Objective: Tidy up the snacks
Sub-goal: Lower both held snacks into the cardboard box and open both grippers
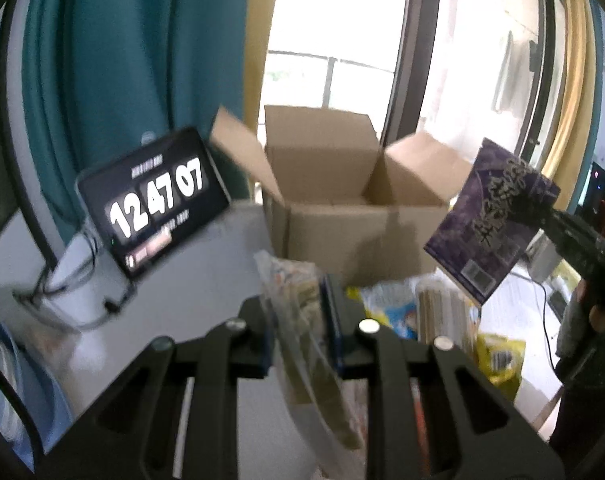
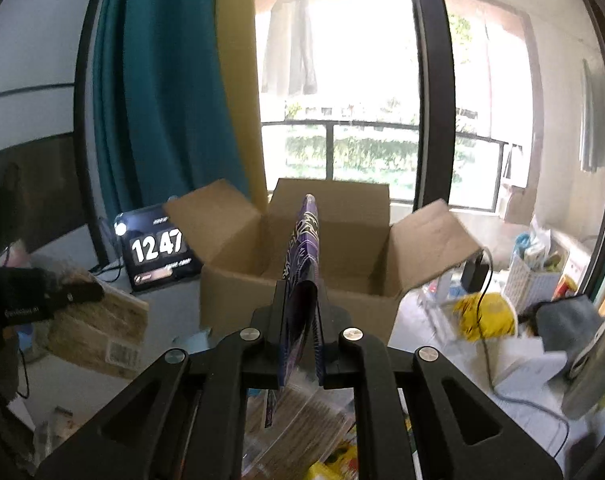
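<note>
— Left gripper (image 1: 300, 312)?
— Jaws clamped on clear cracker packet (image 1: 302, 320), raised above desk (image 1: 206, 248), just short of open cardboard box (image 1: 342, 216).
— Right gripper (image 2: 300, 312)?
— Jaws pinching purple packet (image 2: 302, 264) edge-on, held before same box.

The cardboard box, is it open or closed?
Open. The box has all its flaps folded outward, and you can see down inside it. Whether anything lies at the bottom, cannot tell.
</note>
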`<state>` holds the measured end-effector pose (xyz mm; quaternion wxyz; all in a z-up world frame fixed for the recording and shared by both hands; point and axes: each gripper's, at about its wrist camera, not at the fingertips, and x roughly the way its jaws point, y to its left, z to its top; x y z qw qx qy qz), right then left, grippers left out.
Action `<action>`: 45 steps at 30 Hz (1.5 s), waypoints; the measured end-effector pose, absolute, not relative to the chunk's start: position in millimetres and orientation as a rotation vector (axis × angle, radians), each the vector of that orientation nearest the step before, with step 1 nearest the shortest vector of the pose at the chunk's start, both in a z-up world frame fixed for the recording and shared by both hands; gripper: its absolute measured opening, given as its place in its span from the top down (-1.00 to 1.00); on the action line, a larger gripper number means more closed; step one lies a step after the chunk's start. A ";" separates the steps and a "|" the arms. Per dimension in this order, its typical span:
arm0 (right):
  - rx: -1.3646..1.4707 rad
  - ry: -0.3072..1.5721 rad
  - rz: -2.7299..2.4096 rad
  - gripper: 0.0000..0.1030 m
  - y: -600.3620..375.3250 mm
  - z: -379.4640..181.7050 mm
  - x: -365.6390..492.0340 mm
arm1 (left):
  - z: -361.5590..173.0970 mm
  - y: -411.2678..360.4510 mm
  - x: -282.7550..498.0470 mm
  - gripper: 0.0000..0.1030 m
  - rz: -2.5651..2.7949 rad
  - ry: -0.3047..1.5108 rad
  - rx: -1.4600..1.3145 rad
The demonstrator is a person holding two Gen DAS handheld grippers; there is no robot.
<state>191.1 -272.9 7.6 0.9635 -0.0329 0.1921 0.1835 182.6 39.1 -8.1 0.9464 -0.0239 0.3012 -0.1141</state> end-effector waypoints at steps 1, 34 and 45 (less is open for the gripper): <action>-0.068 0.380 0.368 0.78 -274.2 10.5 194.2 | -2.3 38.5 185.6 0.57 -0.233 0.599 -0.045; -0.088 0.483 0.304 -0.14 -279.7 7.1 355.9 | 40.3 9.8 342.1 -0.72 -0.180 0.439 -0.062; -0.060 0.443 0.328 -0.14 -285.9 32.1 285.2 | 58.1 8.7 264.1 -0.72 -0.215 0.410 -0.030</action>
